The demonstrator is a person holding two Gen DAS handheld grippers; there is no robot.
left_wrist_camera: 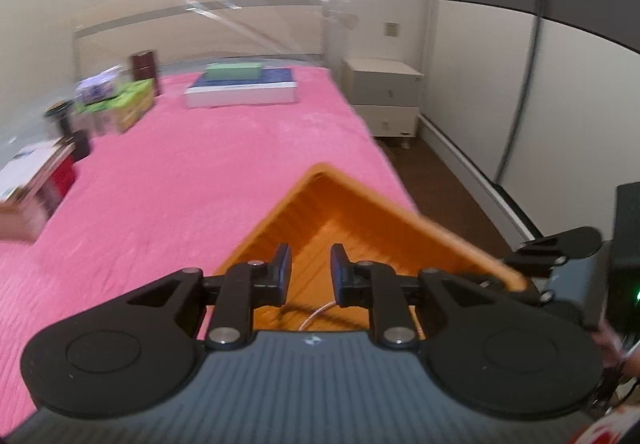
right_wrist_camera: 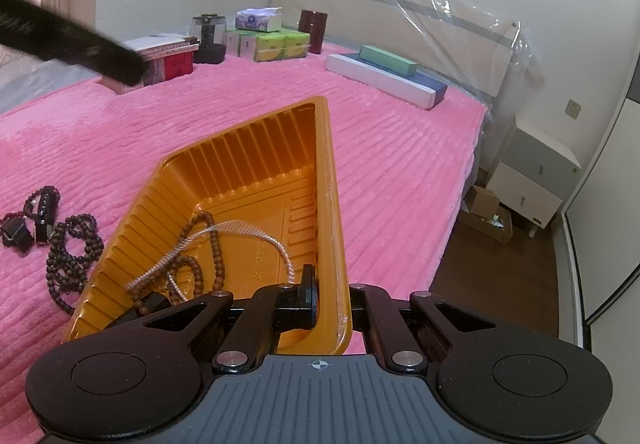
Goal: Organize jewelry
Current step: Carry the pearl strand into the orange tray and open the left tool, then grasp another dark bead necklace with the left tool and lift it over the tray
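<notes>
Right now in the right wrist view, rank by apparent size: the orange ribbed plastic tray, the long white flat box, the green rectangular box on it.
1. Orange ribbed plastic tray, though it sits nearest the camera.
2. Long white flat box.
3. Green rectangular box.

The left gripper (left_wrist_camera: 311, 276) body hides most of the pale cord (left_wrist_camera: 316, 315); left-side boxes (left_wrist_camera: 116, 103) are blurred.

A: One orange tray (right_wrist_camera: 240, 179) at center, one beaded string (right_wrist_camera: 208, 244) and one pale twisted cord (right_wrist_camera: 256, 234) inside.

B: At nine o'clock, one more beaded strand (right_wrist_camera: 68, 256) on the pink blanket (right_wrist_camera: 400, 147), plus two small black items (right_wrist_camera: 44, 209).

A: Two grippers: left (left_wrist_camera: 311, 276), right (right_wrist_camera: 332, 304).
</notes>
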